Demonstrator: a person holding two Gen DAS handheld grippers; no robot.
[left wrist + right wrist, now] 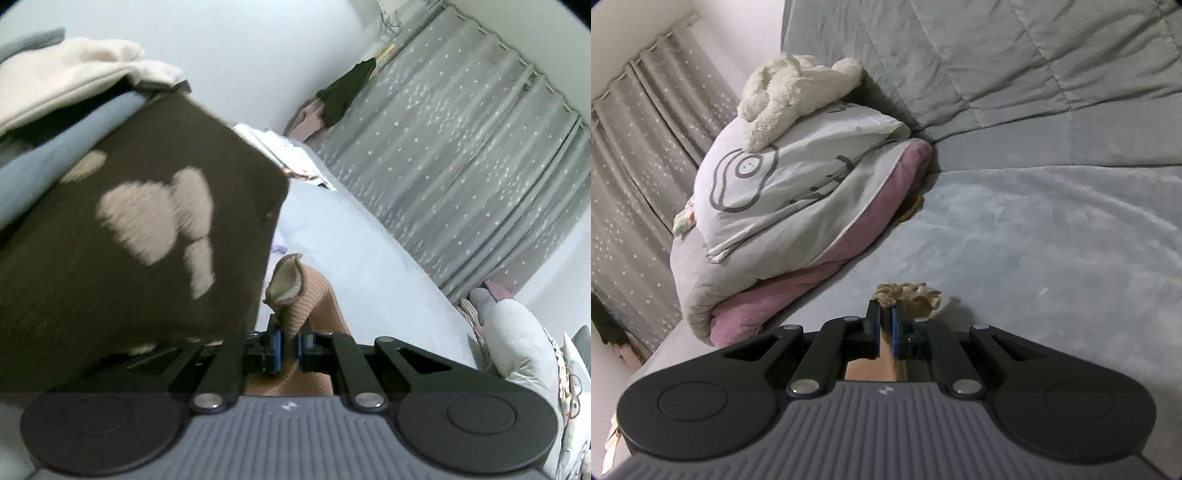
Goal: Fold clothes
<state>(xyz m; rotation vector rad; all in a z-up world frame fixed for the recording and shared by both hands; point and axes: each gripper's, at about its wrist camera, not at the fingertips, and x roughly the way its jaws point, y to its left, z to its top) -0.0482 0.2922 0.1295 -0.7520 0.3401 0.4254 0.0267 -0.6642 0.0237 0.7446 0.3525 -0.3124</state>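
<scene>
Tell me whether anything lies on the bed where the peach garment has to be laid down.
Nothing visible does. Both the left gripper and right gripper already grip the peach ribbed garment, and the grey bed surface ahead is bare; the folded quilt sits off to the side.

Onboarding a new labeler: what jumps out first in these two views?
Left view: the left claw pinches a ribbed tan garment, beside a dark brown cloth with pale patches. Right view: the right claw grips tan fabric, with a folded grey-and-pink quilt on the bed, a white plush toy on top.

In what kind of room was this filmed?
Most likely a bedroom at home: a grey bed sheet, a folded quilt with a plush toy on it, and star-patterned curtains.
</scene>
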